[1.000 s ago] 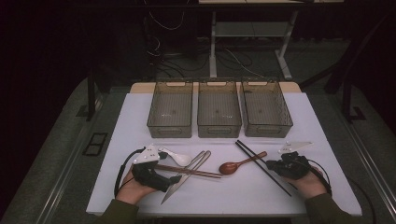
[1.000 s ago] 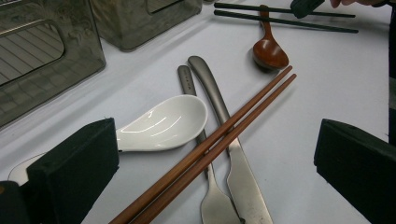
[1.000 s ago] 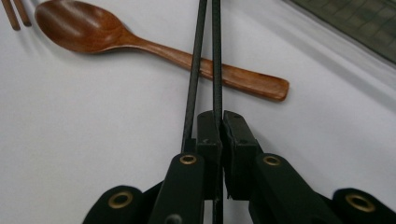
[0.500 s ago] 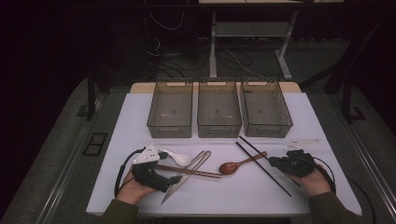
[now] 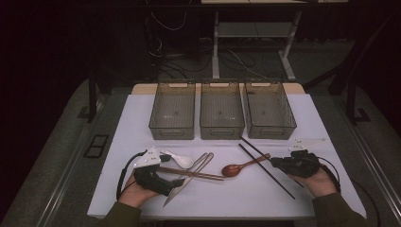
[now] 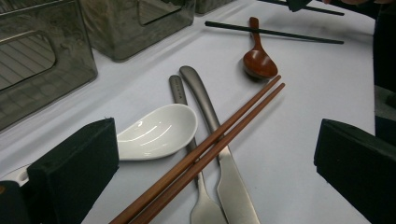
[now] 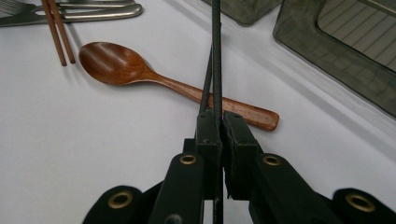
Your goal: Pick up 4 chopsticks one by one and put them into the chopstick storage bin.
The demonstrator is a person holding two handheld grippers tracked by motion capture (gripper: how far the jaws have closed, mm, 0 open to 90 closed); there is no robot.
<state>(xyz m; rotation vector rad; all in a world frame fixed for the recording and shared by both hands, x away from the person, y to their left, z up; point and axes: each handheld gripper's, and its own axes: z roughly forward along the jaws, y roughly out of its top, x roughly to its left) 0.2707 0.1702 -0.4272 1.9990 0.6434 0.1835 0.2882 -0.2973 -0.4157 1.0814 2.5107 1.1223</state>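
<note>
My right gripper [image 5: 285, 163] [image 7: 219, 125] sits at the table's right front, shut on one end of a black chopstick [image 5: 257, 149] [image 7: 216, 56] that points toward the bins. Its mate, a second black chopstick [image 5: 267, 172] [image 6: 275, 32], lies flat beside it. A wooden spoon [image 5: 234, 169] [image 7: 112, 58] lies with its handle under the held chopstick. At the left front my left gripper [image 5: 163, 182] [image 6: 215, 140] rests open. Ahead of its jaws lie a white spoon [image 5: 178, 161] [image 6: 159, 130], a pair of brown chopsticks [image 5: 194, 173] [image 6: 219, 137], a knife [image 6: 229, 177] and a fork [image 6: 180, 91].
Three see-through bins stand in a row at the back of the white table [image 5: 132, 132]: left bin [image 5: 172, 111], middle bin [image 5: 221, 111], right bin [image 5: 269, 111]. The brown chopsticks lie across the knife and fork. Dark floor and cables surround the table.
My right gripper has drawn one black chopstick away from its mate, so the two no longer lie side by side. The left gripper and the cutlery before it have stayed put.
</note>
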